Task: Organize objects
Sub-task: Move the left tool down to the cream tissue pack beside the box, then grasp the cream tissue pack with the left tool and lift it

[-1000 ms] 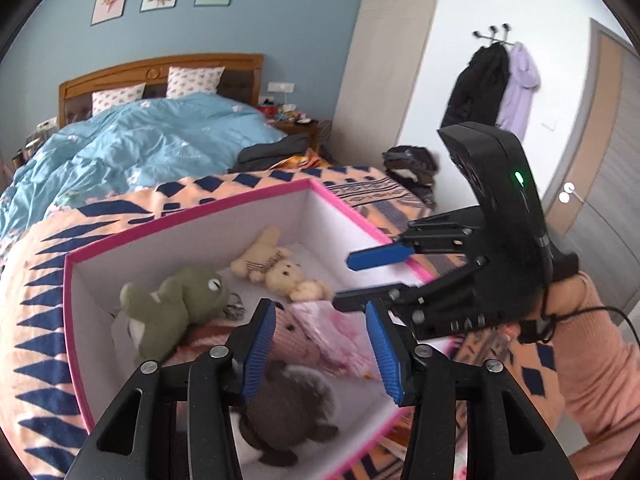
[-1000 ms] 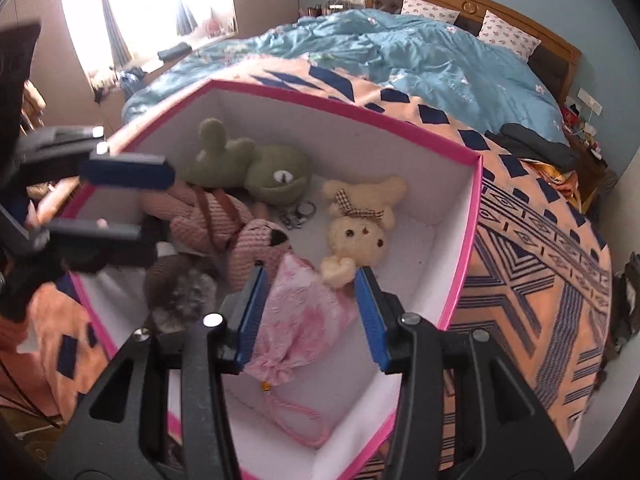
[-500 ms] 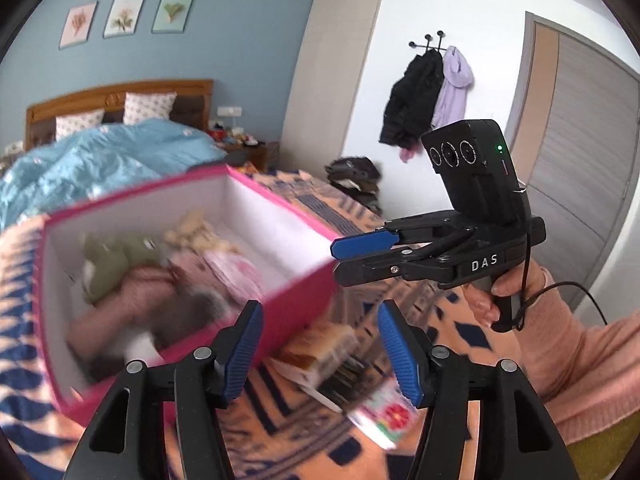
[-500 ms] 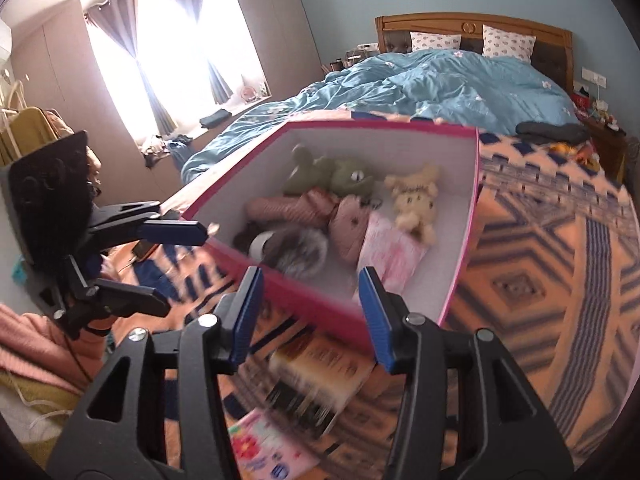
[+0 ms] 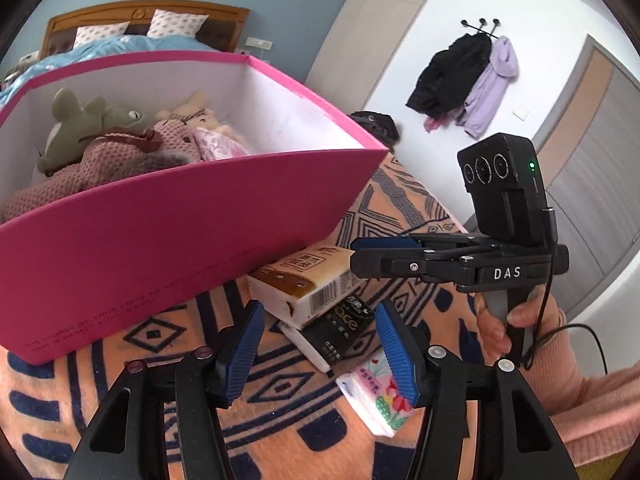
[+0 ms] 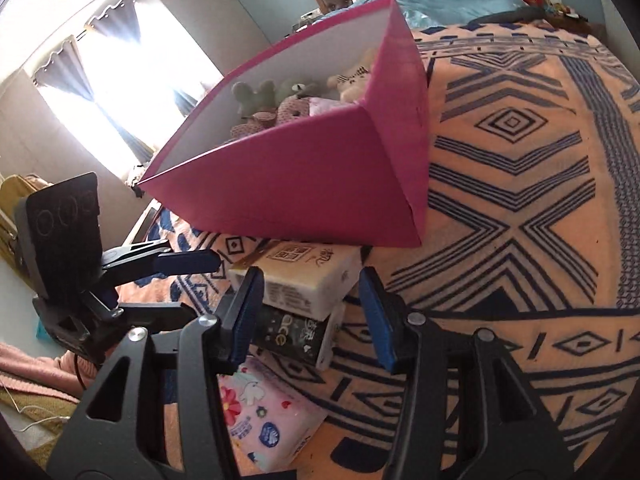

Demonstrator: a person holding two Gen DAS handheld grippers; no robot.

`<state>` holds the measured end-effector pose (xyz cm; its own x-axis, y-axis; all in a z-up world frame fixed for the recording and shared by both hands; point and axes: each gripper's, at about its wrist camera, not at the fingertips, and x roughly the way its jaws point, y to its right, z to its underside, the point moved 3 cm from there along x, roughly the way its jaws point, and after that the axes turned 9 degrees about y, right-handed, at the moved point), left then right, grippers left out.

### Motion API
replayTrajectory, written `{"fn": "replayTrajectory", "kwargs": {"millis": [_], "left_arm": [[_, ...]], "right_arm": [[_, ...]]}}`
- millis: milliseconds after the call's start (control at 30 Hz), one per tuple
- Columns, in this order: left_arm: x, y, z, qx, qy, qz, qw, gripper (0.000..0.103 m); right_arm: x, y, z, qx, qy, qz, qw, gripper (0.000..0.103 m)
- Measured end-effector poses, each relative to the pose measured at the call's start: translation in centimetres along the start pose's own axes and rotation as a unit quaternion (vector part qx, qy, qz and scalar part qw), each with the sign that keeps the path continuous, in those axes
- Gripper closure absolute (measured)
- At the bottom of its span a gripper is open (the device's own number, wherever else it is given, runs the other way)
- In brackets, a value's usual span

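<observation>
- The pink box (image 5: 168, 236) fills the upper left of the left wrist view and sits in the upper middle of the right wrist view, standing on an orange bedspread with dark blue patterns (image 6: 520, 184).
- Inside the box lie soft toys: a green plush (image 5: 92, 120) at the far left, a pink knitted plush (image 5: 116, 156) in front of it, a cream bunny (image 5: 196, 114) behind, and a pale pink pouch (image 5: 218, 146) beside the bunny.
- Just in front of the box's near wall, in the lower middle of both views, a beige tissue pack (image 5: 308, 284) lies on top of a black pack (image 5: 340, 328), overlapping it at an angle.
- A pink floral tissue pack (image 6: 264, 404) lies nearer the cameras on the bedspread, close to the black pack; whether they touch I cannot tell.
- The left tongs (image 5: 320, 350) hang over the stacked packs with their blue pads apart and closing; the packs show in the gap but well beyond the pads, which press on nothing.
- The right tongs (image 6: 308, 316) likewise stand parted above the beige pack, gripping nothing; the pack sits beyond the gap between the pads.
- In the left wrist view the right tongs come in from the right edge, held by a hand (image 5: 504, 328) in a pink sleeve.
- Jackets (image 5: 468, 80) hang on a wall hook in the upper right of that view.
- A bright curtained window (image 6: 120, 60) fills the upper left of the right wrist view.
</observation>
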<state>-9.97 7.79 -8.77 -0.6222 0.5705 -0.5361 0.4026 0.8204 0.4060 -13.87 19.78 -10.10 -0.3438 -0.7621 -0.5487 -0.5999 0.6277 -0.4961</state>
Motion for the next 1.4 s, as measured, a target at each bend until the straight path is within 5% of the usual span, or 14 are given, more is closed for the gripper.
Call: {"fn": "replayTrajectory", "kwargs": {"millis": [267,1067,1400], "left_arm": [[1.7,-0.6,-0.3,-0.033,-0.013,0.008,0.9993,0.062],[3.1,-1.4,-0.4,-0.074,-0.026,0.032,0.9964,0.059],[1.3,1.2,-1.1,-0.035,-0.005,0.035,0.9987,0.059]], "right_arm": [[1.3,0.7,0.1,0.019,-0.007,-0.007,1.000,0.051],[1.4,0.2,0.7,0.018,-0.007,-0.012,1.000,0.057],[-0.7,-1.6,0.6,-0.004,0.015,-0.006,1.000,0.057]]}}
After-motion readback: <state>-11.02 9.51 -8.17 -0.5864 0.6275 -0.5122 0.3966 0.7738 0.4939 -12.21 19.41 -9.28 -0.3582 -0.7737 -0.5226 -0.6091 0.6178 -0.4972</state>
